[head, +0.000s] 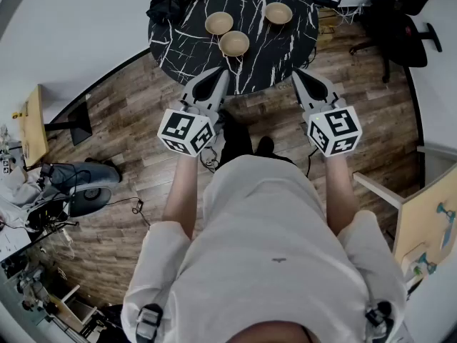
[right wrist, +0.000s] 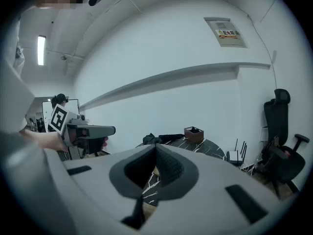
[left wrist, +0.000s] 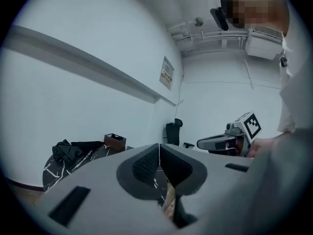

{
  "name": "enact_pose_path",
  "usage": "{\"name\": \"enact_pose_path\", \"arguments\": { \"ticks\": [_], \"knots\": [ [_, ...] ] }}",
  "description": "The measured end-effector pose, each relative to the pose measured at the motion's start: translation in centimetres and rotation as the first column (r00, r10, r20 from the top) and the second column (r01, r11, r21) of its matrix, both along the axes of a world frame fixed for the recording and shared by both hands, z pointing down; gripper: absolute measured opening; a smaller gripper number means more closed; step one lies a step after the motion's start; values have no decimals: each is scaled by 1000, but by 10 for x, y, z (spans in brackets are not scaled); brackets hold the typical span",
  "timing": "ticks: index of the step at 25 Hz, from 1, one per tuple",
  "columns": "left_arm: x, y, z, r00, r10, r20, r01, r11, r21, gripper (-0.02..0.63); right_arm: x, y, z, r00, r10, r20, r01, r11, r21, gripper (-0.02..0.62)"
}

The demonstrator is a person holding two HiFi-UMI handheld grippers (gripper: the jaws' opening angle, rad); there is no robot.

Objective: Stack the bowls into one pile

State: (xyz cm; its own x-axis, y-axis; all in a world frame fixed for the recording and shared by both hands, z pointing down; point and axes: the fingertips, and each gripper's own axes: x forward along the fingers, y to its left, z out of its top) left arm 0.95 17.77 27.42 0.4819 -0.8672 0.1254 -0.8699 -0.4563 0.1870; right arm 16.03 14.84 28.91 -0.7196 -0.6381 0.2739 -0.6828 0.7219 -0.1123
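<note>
Three tan bowls stand apart on the round black marble table [head: 271, 56]: one at the back left [head: 219, 23], one at the back right [head: 277, 13], one nearer the front [head: 233, 43]. My left gripper [head: 224, 73] hovers over the table's near edge, just short of the front bowl, shut with nothing between its tips. My right gripper [head: 296, 75] hangs at the table's near right edge, also shut and empty. In the left gripper view the jaws [left wrist: 159, 148] meet; the right gripper view shows its tips [right wrist: 155, 148] pressed together. The bowls are hidden in both gripper views.
A black bag [head: 166, 6] and a small brown box [left wrist: 115, 140] sit on the table's far left side. A black office chair [head: 403, 31] stands at the right. A wooden floor [head: 136, 163] surrounds the table, with white walls behind.
</note>
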Motion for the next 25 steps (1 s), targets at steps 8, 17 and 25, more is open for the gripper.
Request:
{"name": "enact_pose_path", "arguments": {
  "ticks": [8,17,25],
  "knots": [
    [22,6,14,1000,15,14,-15,1000,-18,9,23,6,12,1000,11,-9,-11,1000,-2,3],
    [26,11,26,999,22,25,-20,998,-60,9,27,8,24,1000,-3,12,4,999,-38,5],
    [2,-19,35,999,36,8,-35,994,-100,9,-1,-17,26,1000,-1,-25,-1,998,-70,5]
  ]
}}
